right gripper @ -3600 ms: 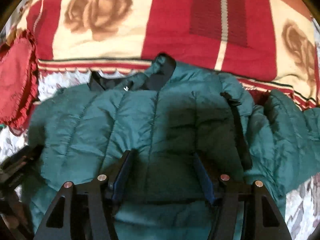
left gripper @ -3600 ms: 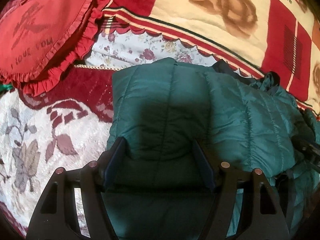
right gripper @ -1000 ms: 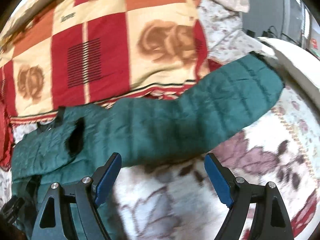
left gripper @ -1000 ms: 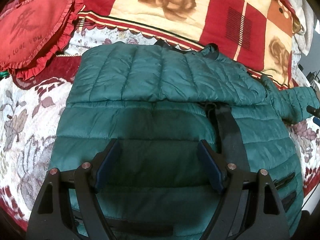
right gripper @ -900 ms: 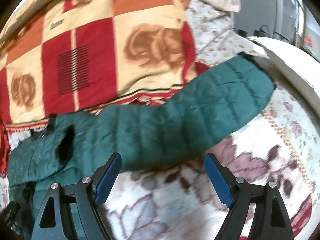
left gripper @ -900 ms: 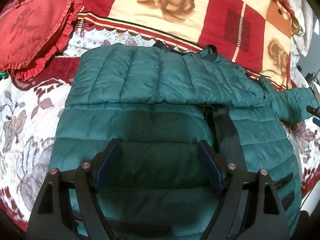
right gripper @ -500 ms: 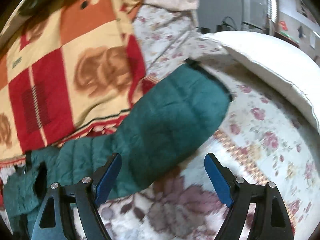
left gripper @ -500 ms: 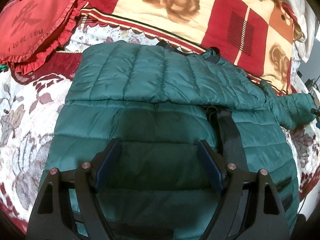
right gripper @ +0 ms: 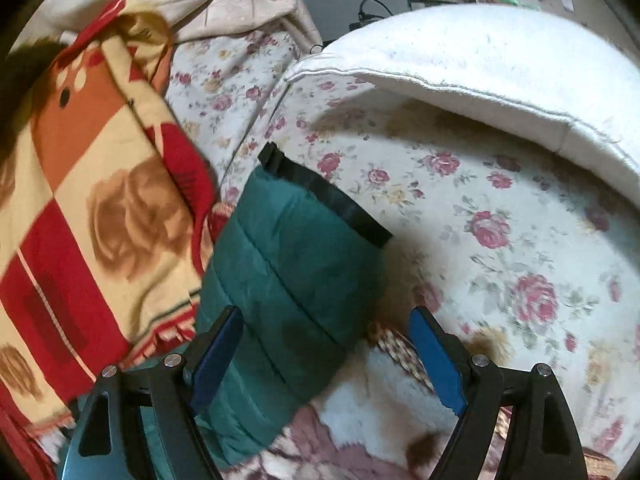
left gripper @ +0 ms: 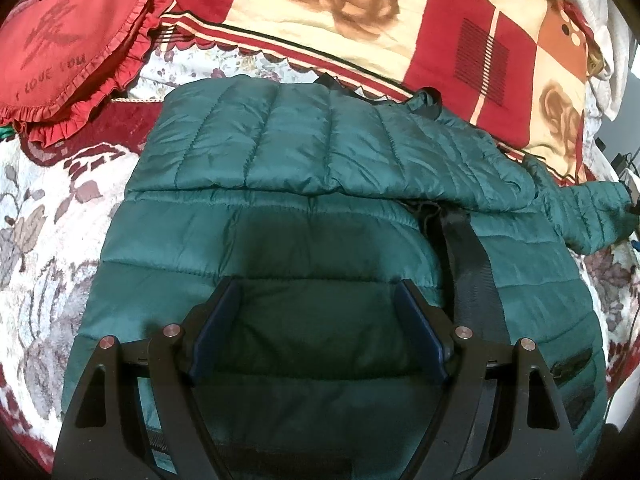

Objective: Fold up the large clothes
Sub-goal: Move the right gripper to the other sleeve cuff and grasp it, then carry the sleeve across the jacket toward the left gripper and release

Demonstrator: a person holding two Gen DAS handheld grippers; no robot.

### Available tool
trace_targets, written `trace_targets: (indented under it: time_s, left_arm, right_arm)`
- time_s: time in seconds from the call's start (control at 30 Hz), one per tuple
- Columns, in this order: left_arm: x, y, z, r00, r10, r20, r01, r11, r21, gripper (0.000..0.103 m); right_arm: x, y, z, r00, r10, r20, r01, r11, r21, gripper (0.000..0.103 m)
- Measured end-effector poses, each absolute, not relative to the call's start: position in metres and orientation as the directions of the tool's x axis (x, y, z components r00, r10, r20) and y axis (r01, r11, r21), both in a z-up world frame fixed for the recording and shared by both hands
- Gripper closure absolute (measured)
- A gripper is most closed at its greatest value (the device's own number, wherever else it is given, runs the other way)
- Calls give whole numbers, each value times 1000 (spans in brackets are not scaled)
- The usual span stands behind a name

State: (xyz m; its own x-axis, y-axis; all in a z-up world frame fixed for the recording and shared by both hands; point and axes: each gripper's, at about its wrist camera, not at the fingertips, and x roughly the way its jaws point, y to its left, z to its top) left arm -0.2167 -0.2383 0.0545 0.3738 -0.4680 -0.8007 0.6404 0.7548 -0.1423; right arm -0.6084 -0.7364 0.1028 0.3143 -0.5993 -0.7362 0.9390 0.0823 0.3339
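A: Near first: the left gripper (left gripper: 318,330) hovers wide open, empty, above the quilted green jacket (left gripper: 288,240) at frame centre.

B: One sleeve (left gripper: 320,148) lies folded across. The right gripper (right gripper: 326,354), spread and empty, nears the other sleeve (right gripper: 296,264), black-cuffed, unfolded.

A: Beyond, a plush rose blanket (left gripper: 360,12).

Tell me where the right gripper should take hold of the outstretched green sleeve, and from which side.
Probably at the cuff end, just behind the black cuff band. The sleeve lies flat and extended on the floral bedspread, its free end pointing away, so the open right gripper could come from above, one finger on each long edge, then carry it back across the jacket body.
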Motion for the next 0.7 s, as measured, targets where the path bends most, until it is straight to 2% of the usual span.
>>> trace_targets:
  time_s: [0.07, 0.23, 0.3, 0.4, 0.7]
  left_arm:
    - [-216, -238, 54, 375, -468, -800, 639, 756, -142, 23]
    - [-217, -240, 52, 386, -463, -798, 642, 756, -128, 22]
    - [-217, -240, 52, 387, -462, -798, 643, 756, -126, 22]
    - [-217, -240, 52, 384, -466, -797, 642, 755, -132, 22]
    - [-217, -233, 62, 391, -450, -803, 625, 770, -127, 22]
  right_arm:
    - [-608, -740, 102, 334, -602, -725, 929, 80, 361, 22]
    - [-597, -745, 105, 335, -610, -718, 936, 126, 330, 54]
    - [-592, -742, 109, 334, -613, -716, 940, 162, 300, 72]
    - [-586, -730, 121, 348, -632, -692, 937, 216, 274, 88]
    - [-526, -663, 174, 525, -578, -625, 834, 493, 246, 92]
